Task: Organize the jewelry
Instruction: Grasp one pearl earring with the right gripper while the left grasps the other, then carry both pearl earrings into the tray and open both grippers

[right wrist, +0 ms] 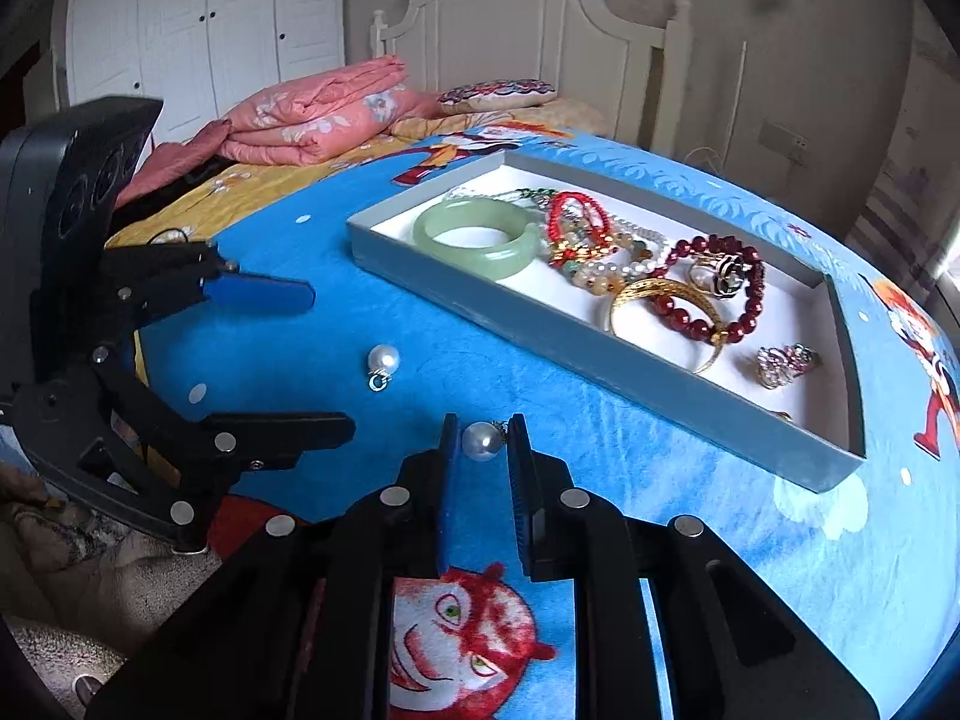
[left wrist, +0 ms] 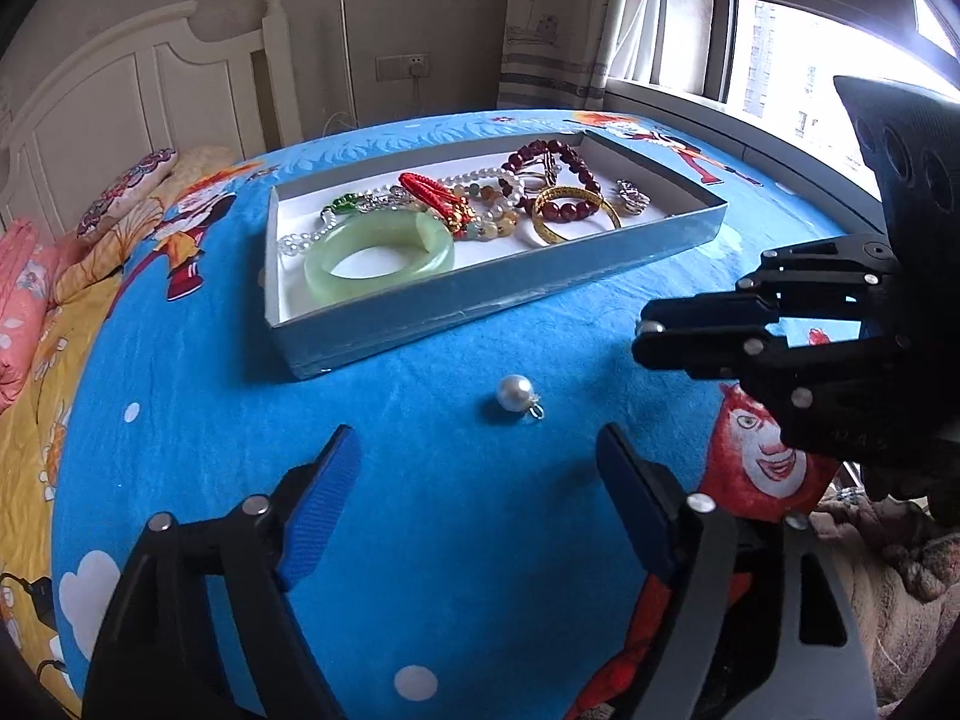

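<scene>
Bedroom surroundings frame a bed spread with a blue cartoon-print sheet (left wrist: 420, 510), and a white headboard (left wrist: 120, 96) stands behind it. At far left in the left wrist view lies a folded pink quilt (left wrist: 18, 312), with a patterned pillow (left wrist: 126, 192) just beyond it.

Moving rightward, a shallow blue-sided tray (left wrist: 480, 306) with a white floor rests on the sheet. Inside it, from left to right, sit a pale green jade bangle (left wrist: 378, 255), a white pearl strand (left wrist: 294, 243), a red cord bracelet (left wrist: 429, 192), a gold bangle (left wrist: 576, 213), a dark red bead bracelet (left wrist: 564, 174) and a silver ring (left wrist: 633, 197) near the right end.

In front of the tray, loose on the sheet, lies a pearl pendant (left wrist: 515, 393) with a small metal loop. It sits ahead of the left gripper (left wrist: 474, 450), whose blue-padded fingers stand apart on either side with nothing between them and touch nothing.

To the right, the right gripper (right wrist: 483, 438) points down at the sheet. Its two fingers are drawn in close around a second pearl pendant (right wrist: 482, 441), pinching it at the tips; that pearl rests on the sheet just in front of the tray's near wall. A window (left wrist: 798, 60) fills the right background.
</scene>
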